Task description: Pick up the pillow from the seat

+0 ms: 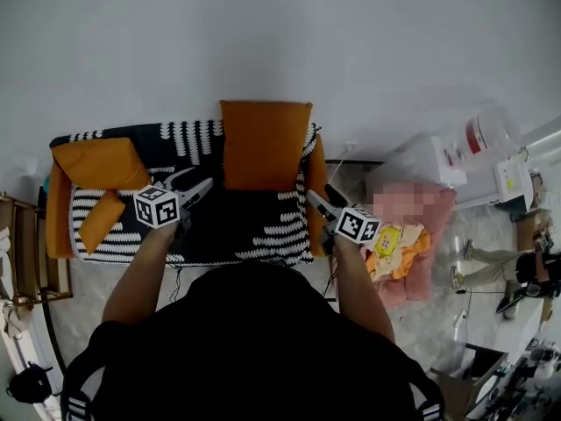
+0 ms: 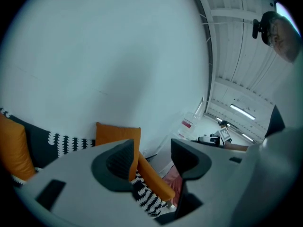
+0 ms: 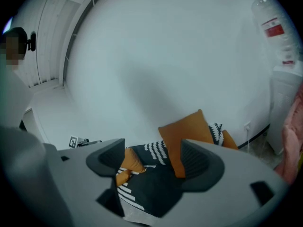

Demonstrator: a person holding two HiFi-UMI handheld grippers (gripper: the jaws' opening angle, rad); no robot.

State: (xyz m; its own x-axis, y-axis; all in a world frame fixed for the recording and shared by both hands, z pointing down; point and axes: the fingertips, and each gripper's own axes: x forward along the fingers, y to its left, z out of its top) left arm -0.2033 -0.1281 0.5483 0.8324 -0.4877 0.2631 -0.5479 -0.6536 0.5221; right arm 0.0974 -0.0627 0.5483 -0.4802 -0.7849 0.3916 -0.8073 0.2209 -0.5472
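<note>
Two grippers are held out over the seat (image 1: pixel 237 226), one in each of the person's hands. The seat has a black cover with white marks and orange sides. The pillow (image 1: pixel 265 143) is orange and square. It stands up at the back of the seat and leans on the white wall (image 1: pixel 280 33), nearer the seat's right side. From the head view it sits between the two grippers and past them, and no finger touches it.

The left gripper (image 1: pixel 195 186) is in front of the pillow and a bit to its left. Its fingers (image 2: pixel 120 159) are spread with a gap between them, and nothing is pinched there. In the left gripper view the pillow (image 2: pixel 118 135) pokes up behind the left finger, farther back.

The right gripper (image 1: pixel 320 198) is by the seat's right orange side, near the pillow's bottom right corner. Its fingers (image 3: pixel 199 162) are spread wide and hold nothing. In the right gripper view the pillow (image 3: pixel 187 129) shows above the gap and goes behind the right finger, farther back and apart from it.

One big orange cushion (image 1: pixel 96 163) and one small orange cushion (image 1: pixel 101 222) lie at the left end of the seat. A pink blanket (image 1: pixel 421 226) lies on the floor to the right.
</note>
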